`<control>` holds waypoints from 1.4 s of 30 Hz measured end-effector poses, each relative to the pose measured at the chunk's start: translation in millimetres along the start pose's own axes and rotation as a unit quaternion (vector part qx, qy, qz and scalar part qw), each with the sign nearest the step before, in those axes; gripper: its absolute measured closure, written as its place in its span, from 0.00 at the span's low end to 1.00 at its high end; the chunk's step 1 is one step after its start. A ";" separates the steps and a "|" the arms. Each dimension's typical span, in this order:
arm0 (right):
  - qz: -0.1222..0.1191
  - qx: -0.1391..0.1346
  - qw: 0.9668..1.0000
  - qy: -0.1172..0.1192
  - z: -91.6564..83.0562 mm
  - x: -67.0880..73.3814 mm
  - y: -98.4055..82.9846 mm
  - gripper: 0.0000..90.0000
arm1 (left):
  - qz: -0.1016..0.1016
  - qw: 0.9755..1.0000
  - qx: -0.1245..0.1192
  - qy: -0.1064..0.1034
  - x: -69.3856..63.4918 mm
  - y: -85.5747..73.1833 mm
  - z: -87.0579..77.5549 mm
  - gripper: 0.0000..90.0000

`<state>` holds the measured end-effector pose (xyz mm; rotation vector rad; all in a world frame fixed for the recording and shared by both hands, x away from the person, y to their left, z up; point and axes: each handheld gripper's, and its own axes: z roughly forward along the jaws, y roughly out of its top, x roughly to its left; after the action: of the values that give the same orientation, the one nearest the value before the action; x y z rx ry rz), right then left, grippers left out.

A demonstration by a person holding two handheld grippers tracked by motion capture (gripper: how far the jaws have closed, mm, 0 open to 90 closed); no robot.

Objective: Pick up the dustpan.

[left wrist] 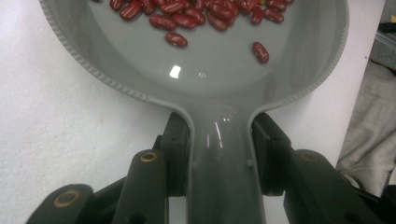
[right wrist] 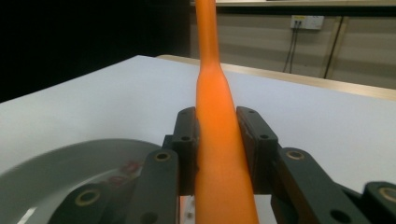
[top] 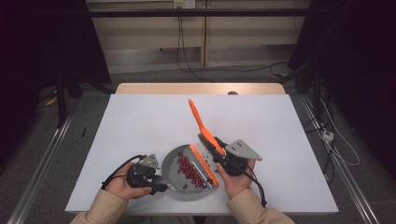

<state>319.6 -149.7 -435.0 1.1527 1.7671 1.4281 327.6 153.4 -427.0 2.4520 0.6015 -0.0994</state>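
A grey dustpan (top: 172, 157) with an orange front lip (top: 204, 164) lies flat near the table's front edge. Several red kidney beans (top: 189, 170) sit in it. My left gripper (top: 156, 184) is shut on the dustpan's handle (left wrist: 219, 163), its pads (left wrist: 175, 140) pressing both sides, with the beans (left wrist: 187, 14) ahead in the pan. My right gripper (top: 219, 151) is shut on an orange hand brush (top: 198, 119), whose handle (right wrist: 215, 107) rises between the jaws. The brush's head (top: 206, 140) rests at the pan's lip. The dustpan (right wrist: 60, 168) appears blurred at the lower left of the right gripper view.
The white tabletop (top: 140, 121) stretches wide to the left, right and back of the pan. A few loose beans (top: 206, 154) lie on it by the orange lip. A wooden edge (top: 201, 88) runs along the table's far side, with cables on the floor beyond.
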 end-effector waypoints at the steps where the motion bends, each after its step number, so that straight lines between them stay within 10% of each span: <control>1: -0.007 0.006 1.000 -0.008 0.8 -3.6 -2.0 0.79 | 0.002 1.000 0.003 -0.001 0.5 0.4 -0.8 0.70; 8: -0.059 0.050 0.997 -0.016 5.4 9.2 -17.7 0.78 | -0.005 1.000 0.017 0.000 -2.3 4.5 2.1 0.70; 13: 0.005 0.032 0.999 0.027 7.8 29.6 -20.3 0.78 | -0.003 1.000 0.018 -0.003 -0.6 4.2 2.9 0.70; 17: 0.006 0.010 0.999 0.050 6.1 35.7 -8.6 0.79 | -0.012 1.000 0.011 -0.004 -0.7 2.3 3.9 0.70; 23: 0.026 0.002 0.999 0.030 1.8 10.9 -1.6 0.79 | -0.011 1.000 0.008 -0.004 -0.1 1.2 3.7 0.70; 31: -0.031 0.046 0.998 -0.023 -0.7 -11.6 -15.6 0.79 | -0.015 1.000 0.007 -0.004 2.7 1.5 0.3 0.70; 42: 0.008 0.023 0.999 0.048 3.3 26.6 -17.6 0.79 | -0.015 1.000 0.017 -0.006 3.2 3.2 2.5 0.70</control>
<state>305.7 -125.5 -450.8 1.1425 1.8690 1.4810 332.0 150.9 -428.0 2.4748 0.6362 -0.1370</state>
